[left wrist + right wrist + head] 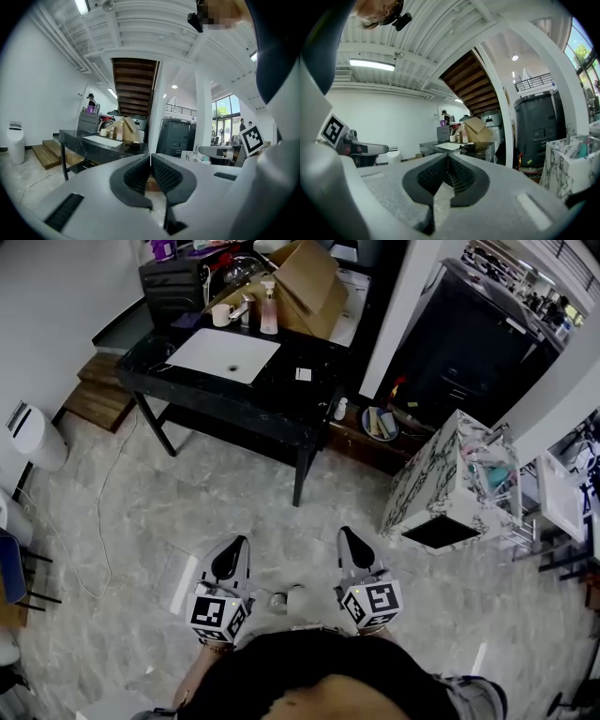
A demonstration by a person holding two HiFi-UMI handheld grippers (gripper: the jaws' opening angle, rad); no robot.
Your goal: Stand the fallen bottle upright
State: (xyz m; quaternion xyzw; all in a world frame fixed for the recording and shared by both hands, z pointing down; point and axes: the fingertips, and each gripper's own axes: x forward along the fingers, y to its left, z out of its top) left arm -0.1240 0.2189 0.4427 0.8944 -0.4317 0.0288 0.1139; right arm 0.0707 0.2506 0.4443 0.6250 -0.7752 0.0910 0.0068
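Over the floor (141, 549), left gripper (238, 547) and right gripper (348, 540) level, closed.

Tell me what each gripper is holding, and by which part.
Nothing is held: the left gripper and the right gripper are both shut, jaws together with nothing between them.

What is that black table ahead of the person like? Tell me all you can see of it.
The black table has a dark glossy top on thin black legs. A white rectangular panel with a small dark spot lies flat on its left part. A cup, a pinkish pump bottle and an open cardboard box stand along its far edge. It stands on a pale stone-patterned floor.
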